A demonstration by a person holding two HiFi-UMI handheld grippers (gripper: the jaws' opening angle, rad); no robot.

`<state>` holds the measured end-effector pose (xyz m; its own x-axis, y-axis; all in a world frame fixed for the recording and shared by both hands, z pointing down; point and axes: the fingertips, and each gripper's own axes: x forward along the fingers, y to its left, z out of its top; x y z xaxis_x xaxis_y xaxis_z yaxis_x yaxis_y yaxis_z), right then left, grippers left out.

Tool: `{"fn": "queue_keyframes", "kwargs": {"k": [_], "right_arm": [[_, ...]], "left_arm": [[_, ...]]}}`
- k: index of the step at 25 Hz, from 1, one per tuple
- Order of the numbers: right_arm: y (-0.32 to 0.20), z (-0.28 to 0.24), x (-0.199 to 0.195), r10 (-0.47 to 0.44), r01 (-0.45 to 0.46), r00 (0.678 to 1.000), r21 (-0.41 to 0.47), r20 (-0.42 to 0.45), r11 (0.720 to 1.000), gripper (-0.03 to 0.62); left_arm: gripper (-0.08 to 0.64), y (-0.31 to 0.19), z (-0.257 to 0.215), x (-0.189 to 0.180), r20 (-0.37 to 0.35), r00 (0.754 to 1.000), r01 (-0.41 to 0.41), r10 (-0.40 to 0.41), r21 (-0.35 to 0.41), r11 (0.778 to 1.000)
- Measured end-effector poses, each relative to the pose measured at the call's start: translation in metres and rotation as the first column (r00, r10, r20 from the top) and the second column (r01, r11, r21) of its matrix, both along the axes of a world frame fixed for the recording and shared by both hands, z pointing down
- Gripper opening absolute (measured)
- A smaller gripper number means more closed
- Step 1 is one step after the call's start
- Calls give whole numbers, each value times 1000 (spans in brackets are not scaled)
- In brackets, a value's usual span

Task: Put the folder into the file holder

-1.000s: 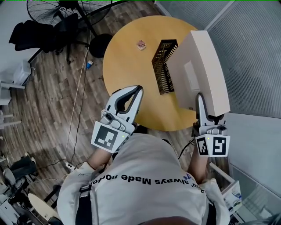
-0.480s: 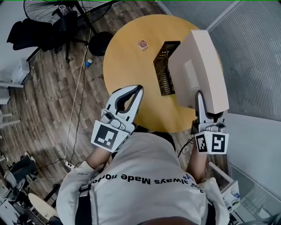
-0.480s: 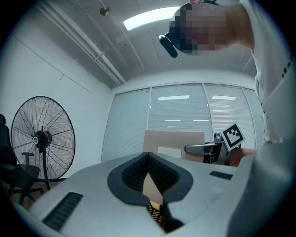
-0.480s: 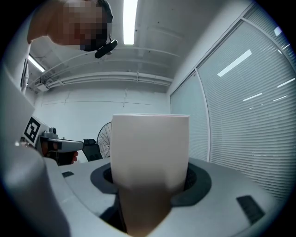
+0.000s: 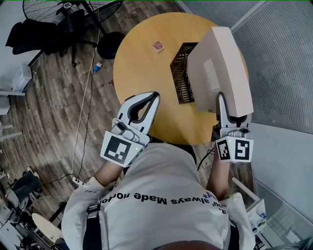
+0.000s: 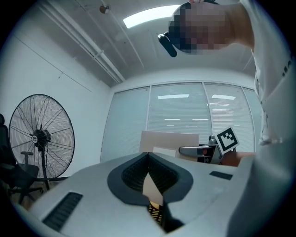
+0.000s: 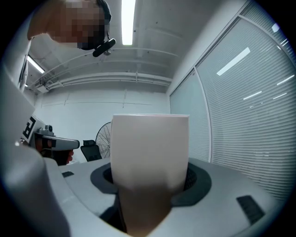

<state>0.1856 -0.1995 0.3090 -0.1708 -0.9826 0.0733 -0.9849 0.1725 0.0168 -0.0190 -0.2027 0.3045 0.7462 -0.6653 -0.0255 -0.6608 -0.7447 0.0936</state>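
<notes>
A thick beige folder (image 5: 222, 73) stands upright over the right side of the round yellow table (image 5: 142, 68), held at its near lower corner. My right gripper (image 5: 220, 99) is shut on the folder, which fills the right gripper view (image 7: 150, 152). The black mesh file holder (image 5: 182, 73) sits on the table just left of the folder. My left gripper (image 5: 155, 95) hovers at the table's near edge, shut with nothing in it. From the left gripper view I see the folder (image 6: 169, 141) and the right gripper (image 6: 199, 150) beyond the closed jaws.
A small pinkish object (image 5: 157, 47) lies on the table beyond the holder. A standing fan (image 5: 73, 10) and a dark chair (image 5: 29, 36) are on the wooden floor at the far left. A glass wall with blinds (image 5: 283, 58) runs close on the right.
The right gripper has carried the folder a little forward over the table, beside the holder. The left gripper has barely shifted.
</notes>
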Motion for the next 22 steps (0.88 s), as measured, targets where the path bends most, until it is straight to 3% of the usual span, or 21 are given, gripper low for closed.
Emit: {"fn": "queue_keyframes", "kwargs": {"k": [9,12,17,22], "right_arm": [[-12,16,2,-3,3,1000,3,18,1000,287],[-15,22,2,-2,2,1000,1,24,1000,287],[-19,30,4,21,-22,999,3,48,1000,287],[-23,35,4,29,-29,998,10,56,1000,287]], "left_arm": [[25,3,9,4,20,1000,-2,2,-11,1000],[25,1,2,3,-23,1000,7,-7,20,1000],[25,3,6,5,-15,1000,1,-1,21,1000],[25,6,10,5,2,1000,-3,3,-7,1000]]}}
